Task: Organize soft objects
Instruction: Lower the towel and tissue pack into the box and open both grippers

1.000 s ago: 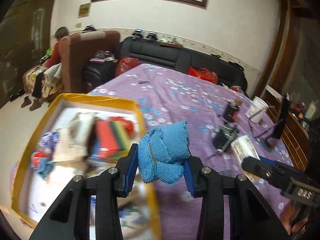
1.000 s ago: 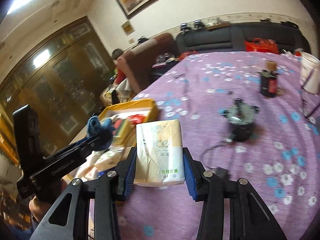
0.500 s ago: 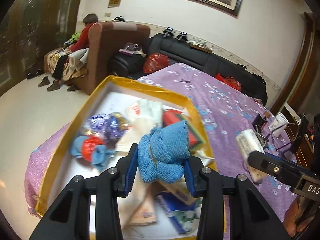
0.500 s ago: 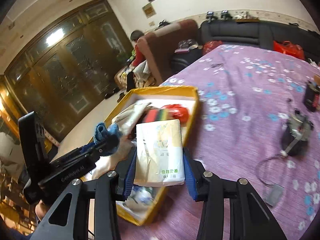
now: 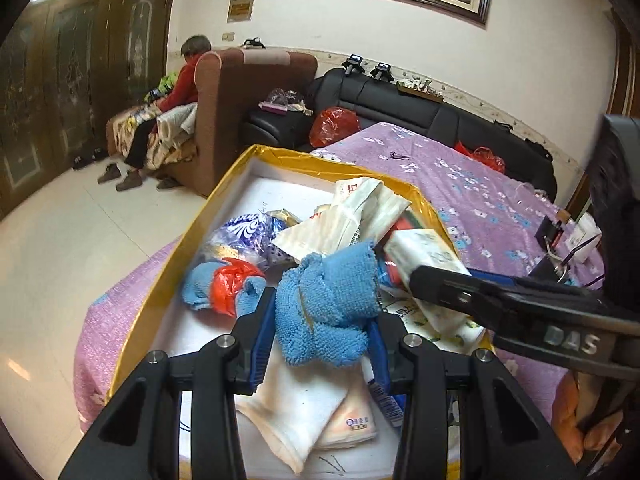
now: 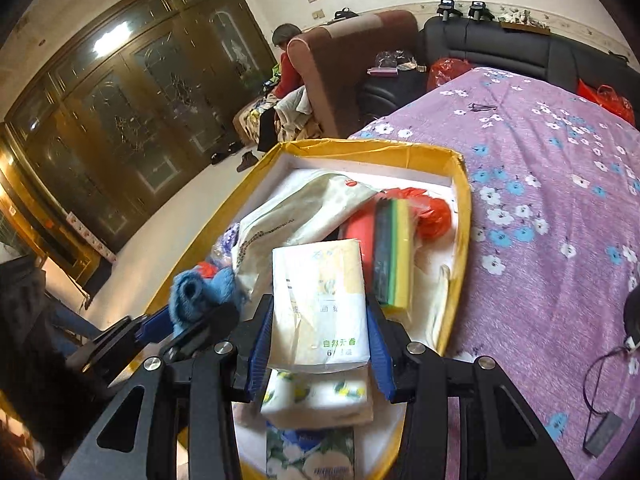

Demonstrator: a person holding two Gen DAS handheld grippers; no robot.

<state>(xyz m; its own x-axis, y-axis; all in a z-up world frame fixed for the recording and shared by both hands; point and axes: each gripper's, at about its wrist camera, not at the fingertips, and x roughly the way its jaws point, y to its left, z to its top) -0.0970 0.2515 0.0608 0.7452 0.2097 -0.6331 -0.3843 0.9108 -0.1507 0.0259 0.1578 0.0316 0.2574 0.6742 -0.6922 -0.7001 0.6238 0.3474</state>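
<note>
The left claw (image 5: 320,320) is clenched on a crumpled blue towel (image 5: 326,300) and holds it above the yellow-rimmed box (image 5: 168,276), which sits near the corner of the purple-flowered tabletop (image 6: 552,208). Just beside it, the right claw (image 6: 318,316) grasps a wrapped tissue pack (image 6: 320,300) over the same box. Inside the box lie a striped sponge block (image 6: 394,256), a red plastic bag (image 6: 434,216), a large cream-coloured bag (image 6: 296,216) and more tissue packs (image 6: 316,394).
</note>
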